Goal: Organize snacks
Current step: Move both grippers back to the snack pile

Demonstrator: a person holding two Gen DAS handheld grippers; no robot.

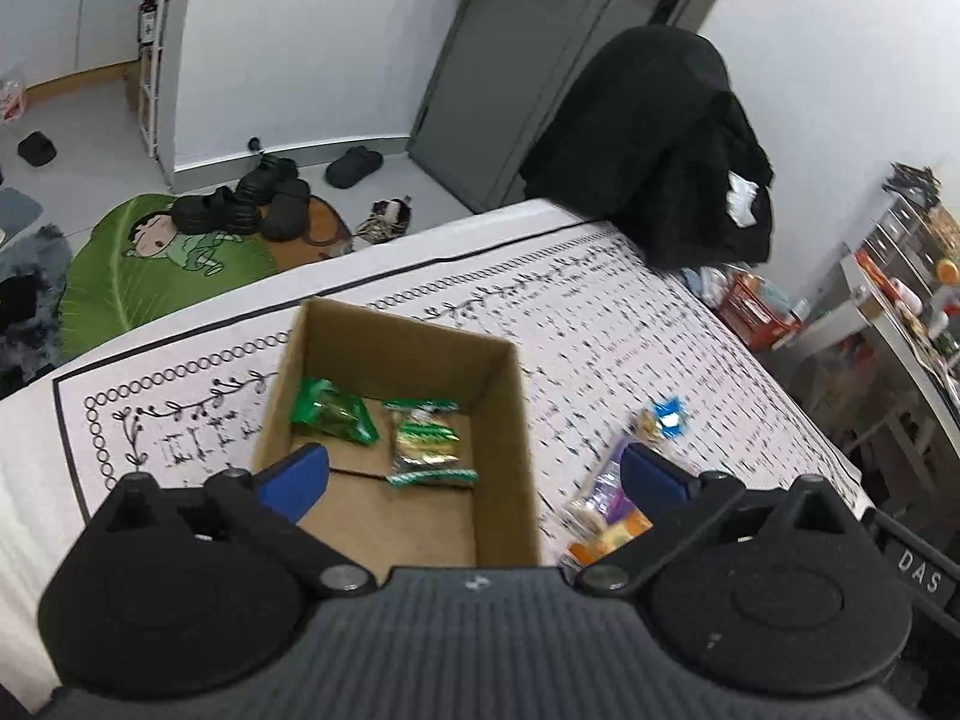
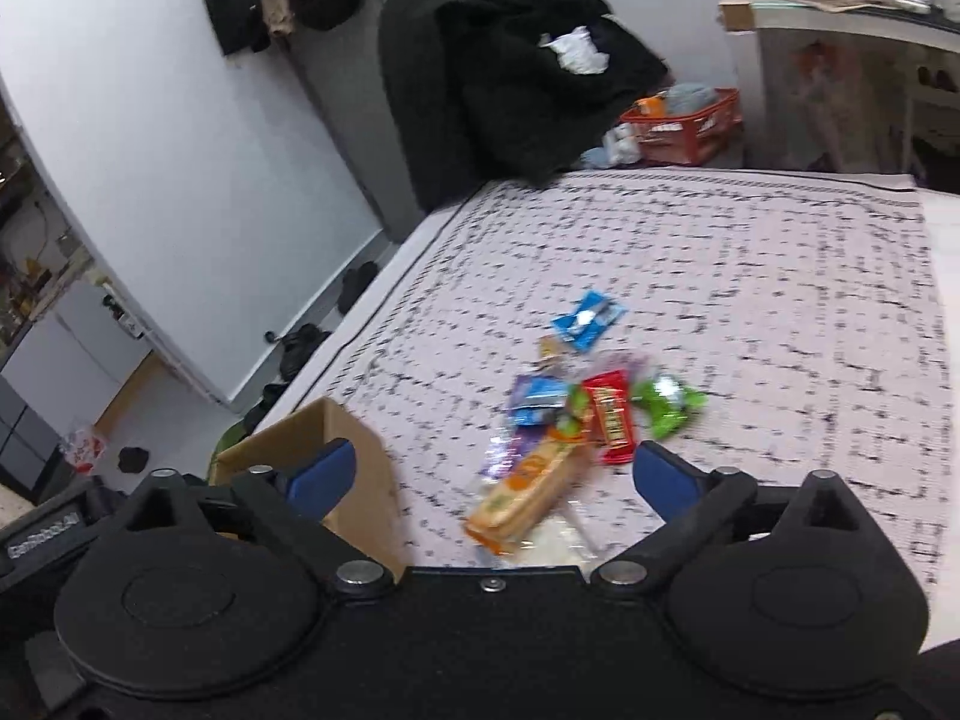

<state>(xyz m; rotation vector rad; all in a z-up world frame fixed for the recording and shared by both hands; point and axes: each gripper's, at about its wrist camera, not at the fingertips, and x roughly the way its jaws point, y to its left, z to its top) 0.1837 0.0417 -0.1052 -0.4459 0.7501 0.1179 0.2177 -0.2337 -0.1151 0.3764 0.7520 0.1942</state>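
Observation:
An open cardboard box (image 1: 510,420) stands on the patterned tablecloth (image 1: 600,312). Inside lie a green snack packet (image 1: 333,411) and a green-and-gold packet (image 1: 427,444). My left gripper (image 1: 474,474) is open and empty above the box's near end. To its right lies a blurred pile of loose snacks (image 1: 606,510) and a blue packet (image 1: 669,414). In the right wrist view my right gripper (image 2: 492,480) is open and empty above the snack pile: an orange cracker pack (image 2: 522,498), a red bar (image 2: 612,420), a green packet (image 2: 669,402), a blue packet (image 2: 588,318). The box corner (image 2: 336,444) is at left.
A chair draped with a black coat (image 1: 660,150) stands at the table's far edge. A red crate (image 2: 690,126) sits on the floor beyond. Shoes and a green mat (image 1: 180,258) lie on the floor at left. Shelves stand at right.

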